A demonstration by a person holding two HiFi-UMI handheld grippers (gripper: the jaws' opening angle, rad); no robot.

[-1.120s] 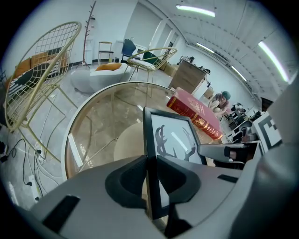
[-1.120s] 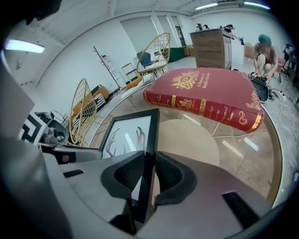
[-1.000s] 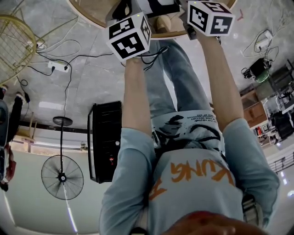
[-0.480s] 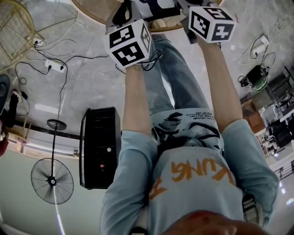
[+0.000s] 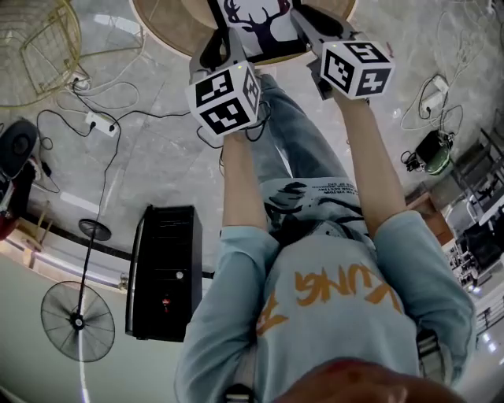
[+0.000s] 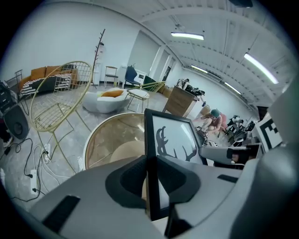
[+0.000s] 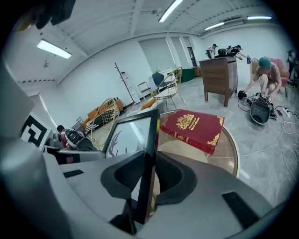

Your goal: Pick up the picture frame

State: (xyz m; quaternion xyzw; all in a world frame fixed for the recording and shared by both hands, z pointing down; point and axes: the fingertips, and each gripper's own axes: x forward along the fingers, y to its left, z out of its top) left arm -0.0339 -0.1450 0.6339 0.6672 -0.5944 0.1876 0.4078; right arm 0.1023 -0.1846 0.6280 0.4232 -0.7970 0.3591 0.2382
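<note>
Clamping opposite side edges, left gripper (image 6: 150, 179) and right gripper (image 7: 145, 179) jaws hold the picture frame (image 5: 253, 24) upright between them.

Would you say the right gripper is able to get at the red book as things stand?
Probably not: the right gripper is shut on the frame, as is the left gripper. The book lies uncovered on the table just beyond, but those jaws are full.

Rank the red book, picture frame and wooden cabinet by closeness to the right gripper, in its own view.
1. picture frame, clamped between the jaws.
2. red book, just beyond, to the right.
3. wooden cabinet, far back right.
</note>
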